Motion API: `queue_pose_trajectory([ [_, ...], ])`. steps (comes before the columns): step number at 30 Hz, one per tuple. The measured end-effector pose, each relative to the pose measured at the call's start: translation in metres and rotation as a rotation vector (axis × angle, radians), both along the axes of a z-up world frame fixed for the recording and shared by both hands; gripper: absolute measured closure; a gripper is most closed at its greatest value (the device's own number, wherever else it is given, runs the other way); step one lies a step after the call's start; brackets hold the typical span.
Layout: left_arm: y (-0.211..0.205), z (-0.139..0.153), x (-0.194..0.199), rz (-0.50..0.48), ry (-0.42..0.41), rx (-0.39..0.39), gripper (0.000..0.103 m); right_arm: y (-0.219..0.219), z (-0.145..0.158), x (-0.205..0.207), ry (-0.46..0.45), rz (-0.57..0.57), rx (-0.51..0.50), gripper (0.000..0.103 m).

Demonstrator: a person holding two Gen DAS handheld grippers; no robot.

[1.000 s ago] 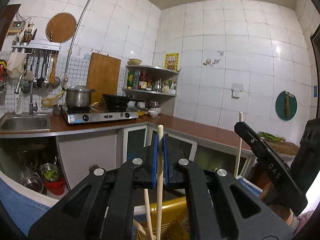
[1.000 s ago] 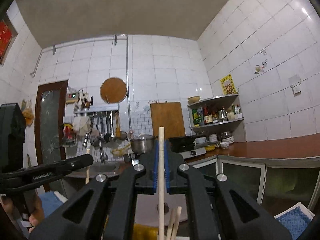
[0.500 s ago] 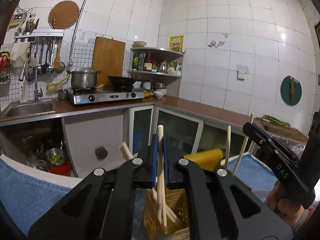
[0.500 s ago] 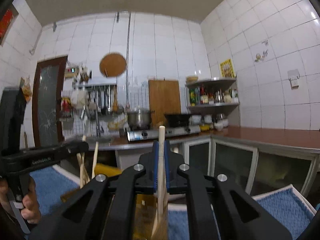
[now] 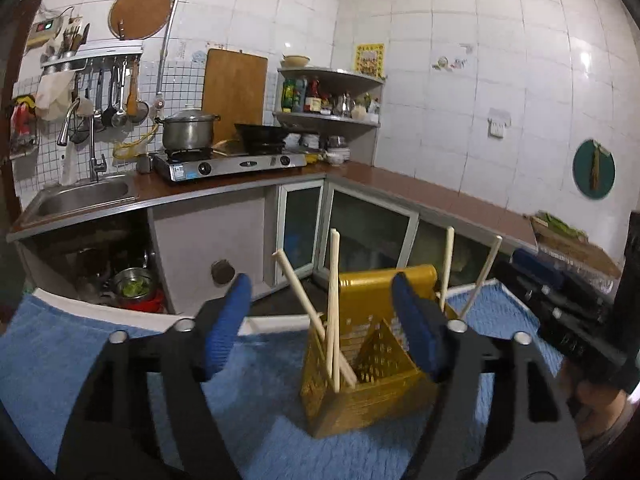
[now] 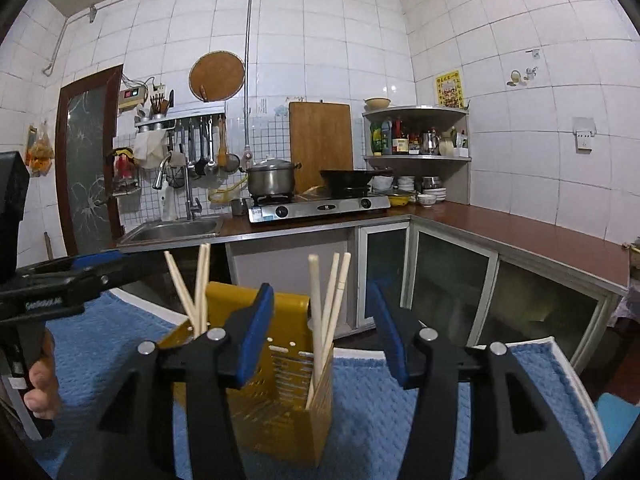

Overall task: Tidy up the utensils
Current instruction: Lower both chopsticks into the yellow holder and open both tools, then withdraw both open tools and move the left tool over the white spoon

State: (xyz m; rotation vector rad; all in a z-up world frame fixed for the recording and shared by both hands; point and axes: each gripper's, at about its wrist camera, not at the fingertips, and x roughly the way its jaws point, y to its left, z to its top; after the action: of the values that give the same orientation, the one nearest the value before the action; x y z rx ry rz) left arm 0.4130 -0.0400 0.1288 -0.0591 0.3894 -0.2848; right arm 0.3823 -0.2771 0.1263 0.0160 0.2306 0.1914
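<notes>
A yellow perforated utensil holder (image 5: 362, 394) (image 6: 276, 392) stands on a blue towel (image 5: 80, 364) (image 6: 528, 384). Several wooden chopsticks (image 5: 333, 280) (image 6: 316, 300) lean upright in its compartments. My left gripper (image 5: 320, 292) hovers just in front of the holder with its jaws opening; a chopstick stands free between the blue pads (image 5: 224, 332), which do not touch it. My right gripper (image 6: 322, 296) is at the holder's other side, its jaws opening too, the chopsticks loose between them. Each gripper shows at the edge of the other's view.
Behind the towel runs an L-shaped brown kitchen counter (image 6: 540, 236) with a sink (image 5: 80, 196), a gas stove (image 5: 228, 162) bearing a pot and a wok, and glass-door cabinets below. A person's hand (image 6: 40, 380) holds the left gripper's handle.
Both grippers came down toward the yellow holder, each shut on a chopstick. Now both have opened and let go, and the chopsticks stand in the holder.
</notes>
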Motion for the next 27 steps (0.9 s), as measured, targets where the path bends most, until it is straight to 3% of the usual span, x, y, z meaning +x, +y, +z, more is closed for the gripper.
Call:
queue_pose_trajectory([
  [6,0.027,-0.002,-0.031,0.040,0.054,-0.010,0.012,0.007,0.003,-0.029,0.100,-0.057,-0.030,0.044],
  [16,0.061,-0.063,-0.083,0.068,0.206,0.038,0.007,0.030,-0.049,-0.088,0.258,-0.163,-0.063,0.043],
  [27,0.077,-0.118,-0.121,0.059,0.341,0.109,0.006,0.047,-0.120,-0.130,0.483,-0.206,0.014,0.043],
])
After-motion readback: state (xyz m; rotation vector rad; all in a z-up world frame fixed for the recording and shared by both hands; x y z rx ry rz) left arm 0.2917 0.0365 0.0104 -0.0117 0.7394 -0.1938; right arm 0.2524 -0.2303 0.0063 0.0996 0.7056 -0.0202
